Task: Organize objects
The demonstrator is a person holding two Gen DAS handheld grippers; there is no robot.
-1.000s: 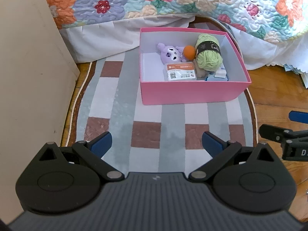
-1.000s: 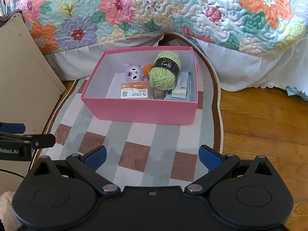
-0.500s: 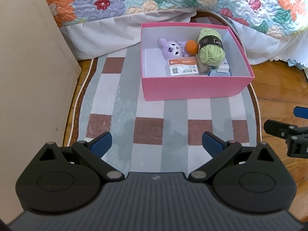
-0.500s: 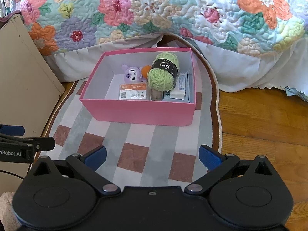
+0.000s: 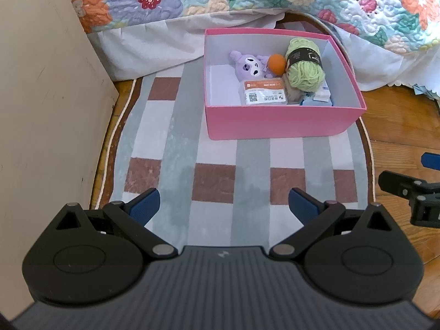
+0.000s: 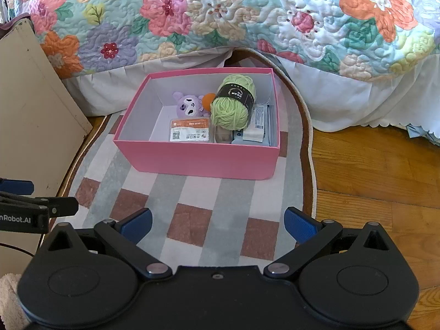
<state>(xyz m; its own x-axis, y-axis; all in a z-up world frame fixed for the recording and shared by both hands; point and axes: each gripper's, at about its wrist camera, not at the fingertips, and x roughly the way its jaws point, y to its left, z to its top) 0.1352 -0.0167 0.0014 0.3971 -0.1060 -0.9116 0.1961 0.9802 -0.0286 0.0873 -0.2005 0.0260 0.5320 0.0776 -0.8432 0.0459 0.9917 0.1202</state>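
A pink box (image 5: 275, 122) (image 6: 198, 159) stands on a checked rug. Inside lie a purple plush toy (image 5: 246, 66) (image 6: 188, 106), an orange ball (image 5: 276, 63), a green yarn ball (image 5: 305, 68) (image 6: 232, 106), an orange-labelled packet (image 5: 264, 92) (image 6: 189, 133) and small white and blue packs (image 6: 260, 129). My left gripper (image 5: 224, 206) is open and empty above the rug, well short of the box. My right gripper (image 6: 217, 224) is open and empty, also short of the box.
A beige board (image 5: 41, 110) (image 6: 30, 115) leans at the left. A bed with a floral quilt (image 6: 233, 19) and white skirt runs behind the box. Wooden floor (image 6: 371, 170) lies right of the rug (image 5: 220, 176).
Both grippers have drawn back from the box, which now looks smaller and farther. Both stay open and empty.
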